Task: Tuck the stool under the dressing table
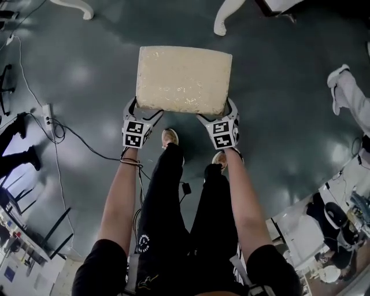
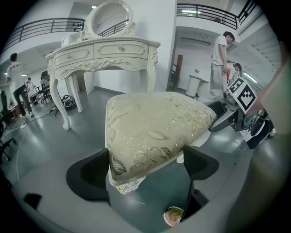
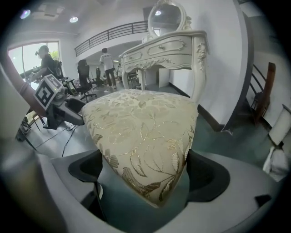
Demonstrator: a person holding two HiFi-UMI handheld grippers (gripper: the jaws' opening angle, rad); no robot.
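Note:
The stool [image 1: 184, 79] has a cream cushion with gold leaf embroidery and hangs above the grey floor in front of me. My left gripper [image 1: 136, 117] is shut on its near left corner and my right gripper [image 1: 225, 118] on its near right corner. In the left gripper view the cushion corner [image 2: 154, 127] sits between the black pads of the left gripper [image 2: 145, 166]. The right gripper view shows the other corner [image 3: 141, 132] clamped by the right gripper [image 3: 143, 170]. The white carved dressing table [image 2: 104, 52] with an oval mirror stands ahead against the wall [image 3: 168, 48]. Only its legs [image 1: 222, 17] show in the head view.
Cables [image 1: 75, 141] and a power strip [image 1: 47, 113] lie on the floor to the left. My own feet [image 1: 170, 137] are just below the stool. A person [image 2: 221, 59] stands at the far right of the room, and others [image 3: 107, 63] stand by desks at the left.

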